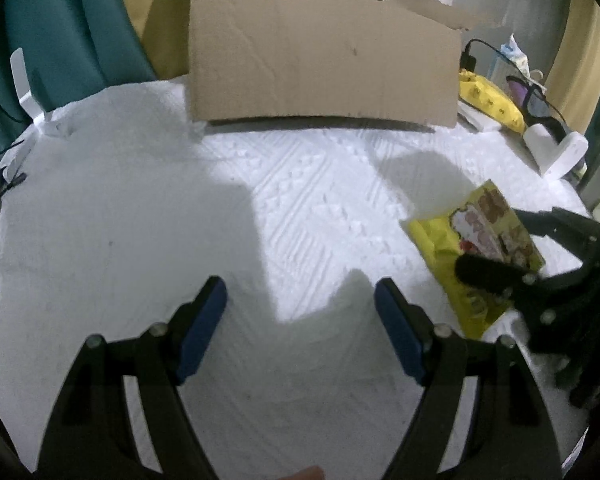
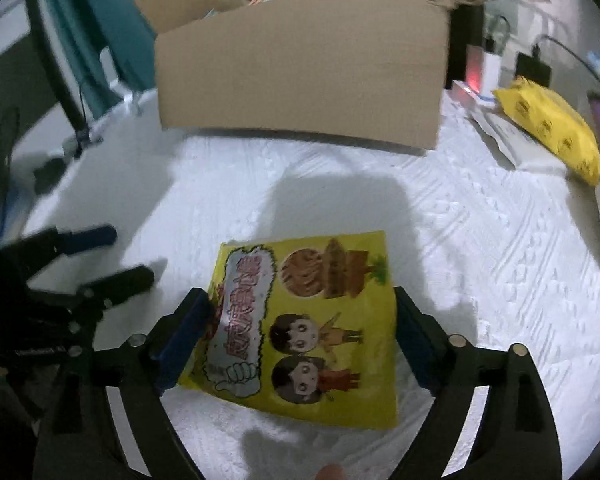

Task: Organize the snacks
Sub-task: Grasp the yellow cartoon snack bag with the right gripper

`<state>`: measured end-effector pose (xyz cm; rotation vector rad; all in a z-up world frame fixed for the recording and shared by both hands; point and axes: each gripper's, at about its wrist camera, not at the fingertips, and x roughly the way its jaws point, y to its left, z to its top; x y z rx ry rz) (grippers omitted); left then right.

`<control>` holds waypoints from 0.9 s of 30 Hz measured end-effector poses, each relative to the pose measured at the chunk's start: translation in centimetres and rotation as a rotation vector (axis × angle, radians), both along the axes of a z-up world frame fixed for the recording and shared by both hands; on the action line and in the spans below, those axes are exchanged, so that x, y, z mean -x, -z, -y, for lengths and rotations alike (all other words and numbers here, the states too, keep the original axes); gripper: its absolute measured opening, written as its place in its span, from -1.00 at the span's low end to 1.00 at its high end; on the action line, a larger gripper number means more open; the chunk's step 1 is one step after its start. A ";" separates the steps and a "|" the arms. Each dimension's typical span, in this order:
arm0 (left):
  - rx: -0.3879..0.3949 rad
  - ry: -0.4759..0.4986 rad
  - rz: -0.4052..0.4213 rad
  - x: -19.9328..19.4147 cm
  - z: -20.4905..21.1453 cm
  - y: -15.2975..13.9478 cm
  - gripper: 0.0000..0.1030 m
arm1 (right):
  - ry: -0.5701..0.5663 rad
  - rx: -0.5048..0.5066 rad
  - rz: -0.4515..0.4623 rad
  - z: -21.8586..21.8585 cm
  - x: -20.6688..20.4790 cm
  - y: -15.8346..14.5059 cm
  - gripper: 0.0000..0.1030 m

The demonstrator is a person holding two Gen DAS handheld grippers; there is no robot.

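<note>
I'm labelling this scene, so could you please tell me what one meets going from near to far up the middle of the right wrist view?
Right gripper → yellow snack packet → white textured cover → open cardboard box.

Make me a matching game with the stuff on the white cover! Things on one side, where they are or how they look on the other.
Things:
1. cardboard box
2. cartoon snack bag
3. left gripper
4. plain yellow bag

Clues:
A. open, nothing between its pads
B. at the far right edge, near cables
C. lying between the right gripper's pads
D. brown, at the back, flaps open

Pairs: 1-D, 2-C, 3-A, 4-B
</note>
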<state>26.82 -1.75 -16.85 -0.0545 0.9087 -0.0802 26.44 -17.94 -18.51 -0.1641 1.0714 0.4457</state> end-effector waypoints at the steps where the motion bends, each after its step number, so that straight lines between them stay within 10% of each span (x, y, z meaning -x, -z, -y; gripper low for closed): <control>1: 0.008 0.000 0.001 0.0 -0.1 0.0 0.52 | -0.005 0.020 0.004 -0.3 0.1 0.1 0.79; 27: 0.014 -0.007 0.053 -0.2 -1.1 -2.1 0.52 | 0.024 -0.020 0.087 -0.5 1.5 -1.8 0.20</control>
